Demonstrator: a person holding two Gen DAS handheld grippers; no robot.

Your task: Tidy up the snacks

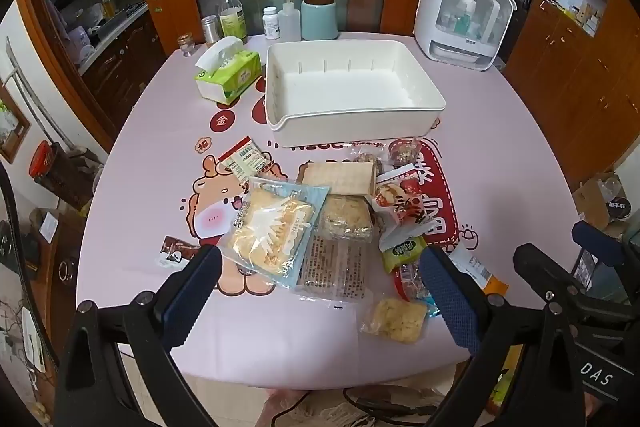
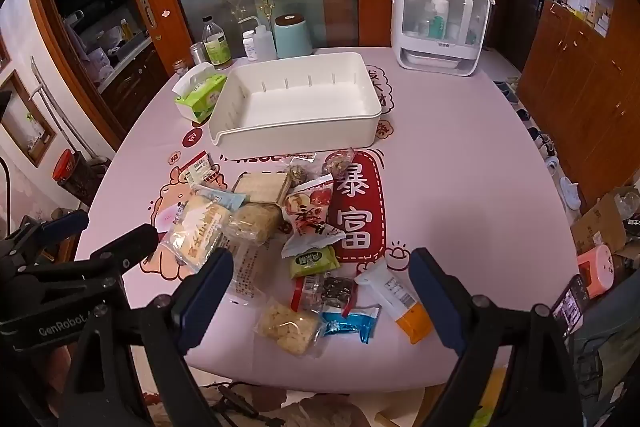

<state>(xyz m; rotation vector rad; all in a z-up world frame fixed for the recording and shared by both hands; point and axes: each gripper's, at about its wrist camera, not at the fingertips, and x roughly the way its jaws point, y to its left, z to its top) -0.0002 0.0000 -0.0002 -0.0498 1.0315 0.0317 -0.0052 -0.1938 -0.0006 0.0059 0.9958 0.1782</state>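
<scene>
My left hand-held gripper (image 1: 320, 271) and right hand-held gripper (image 2: 322, 281) hang released over the snacks (image 1: 340, 223) heaped on the tabletop (image 1: 500, 187) before the empty bin (image 1: 352, 125); overlapping slick wrappers could make me pinch two or drag neighbours off the near edge.

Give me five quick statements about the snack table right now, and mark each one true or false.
1. The white bin has nothing in it. True.
2. The left gripper is clamped on a snack packet. False: its jaws stand open and hold nothing.
3. The green tissue pack sits to the left of the white bin. True.
4. The snacks are already sorted into the bin. False: they lie in a loose pile on the pink tablecloth, in front of the bin.
5. The right gripper is open above the pile. True.
</scene>
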